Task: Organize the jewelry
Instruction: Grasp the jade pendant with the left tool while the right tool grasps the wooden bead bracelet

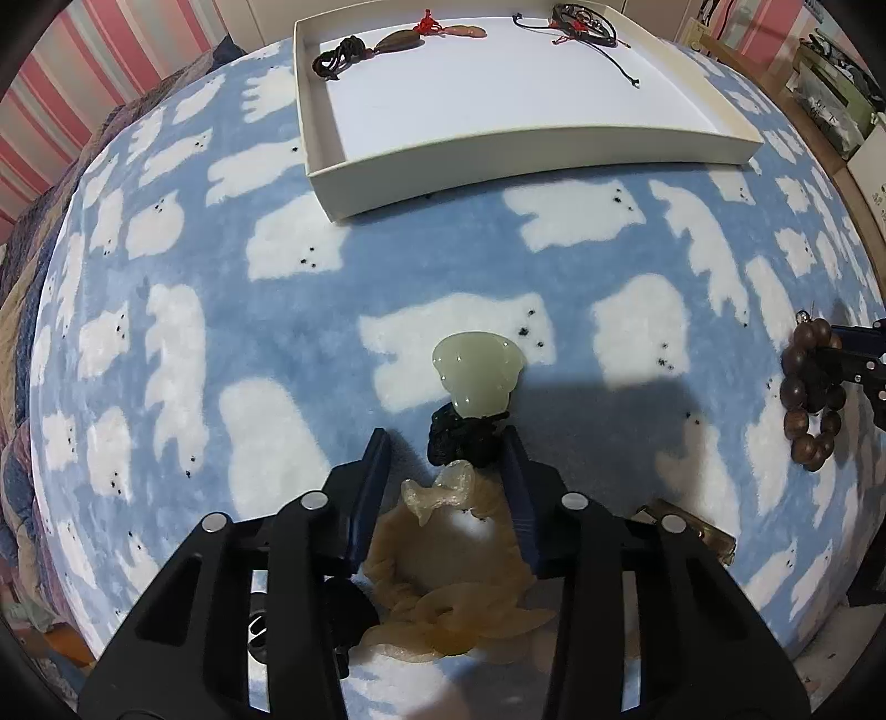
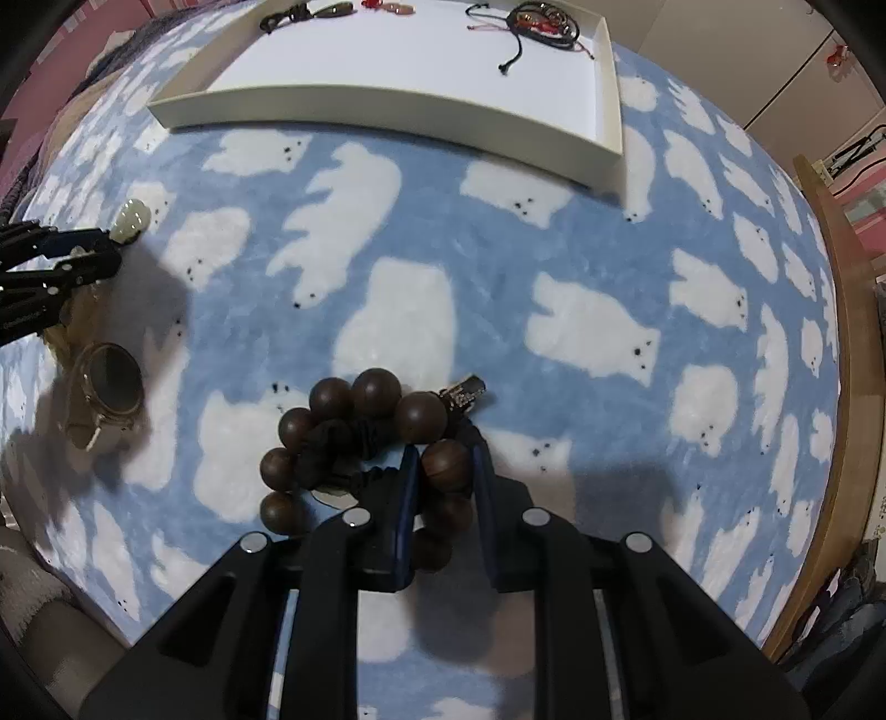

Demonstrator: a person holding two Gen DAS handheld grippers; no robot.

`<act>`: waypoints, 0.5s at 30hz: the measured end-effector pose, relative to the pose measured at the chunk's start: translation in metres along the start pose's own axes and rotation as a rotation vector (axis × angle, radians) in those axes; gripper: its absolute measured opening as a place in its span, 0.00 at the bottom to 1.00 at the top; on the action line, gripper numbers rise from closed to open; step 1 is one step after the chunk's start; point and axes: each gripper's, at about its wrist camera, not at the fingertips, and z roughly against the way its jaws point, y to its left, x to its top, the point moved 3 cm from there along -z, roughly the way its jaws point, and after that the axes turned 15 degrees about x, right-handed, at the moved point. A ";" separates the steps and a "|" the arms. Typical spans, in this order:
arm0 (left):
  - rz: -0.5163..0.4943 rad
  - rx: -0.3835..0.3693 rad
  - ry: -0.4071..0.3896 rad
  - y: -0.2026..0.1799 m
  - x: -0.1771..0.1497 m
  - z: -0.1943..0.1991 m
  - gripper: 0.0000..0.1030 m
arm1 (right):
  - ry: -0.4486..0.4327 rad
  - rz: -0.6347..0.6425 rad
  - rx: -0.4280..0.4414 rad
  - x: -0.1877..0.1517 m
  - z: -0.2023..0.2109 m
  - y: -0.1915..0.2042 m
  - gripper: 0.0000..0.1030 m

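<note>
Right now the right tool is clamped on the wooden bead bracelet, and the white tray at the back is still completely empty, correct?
Not quite. The right tool does grip the wooden bead bracelet, but the white tray is not empty. The left wrist view shows a dark corded pendant and some cord bracelets lying along its far edge.

Tray far edge cropped, wooden bead bracelet partly behind claw
</note>
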 end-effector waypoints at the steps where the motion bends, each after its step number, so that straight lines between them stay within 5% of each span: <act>1: 0.001 -0.001 -0.001 0.000 0.001 0.000 0.36 | -0.010 -0.002 0.003 -0.001 0.004 0.000 0.19; 15: 0.007 -0.013 -0.013 0.004 -0.004 0.002 0.28 | -0.092 0.032 0.019 -0.001 0.032 0.014 0.19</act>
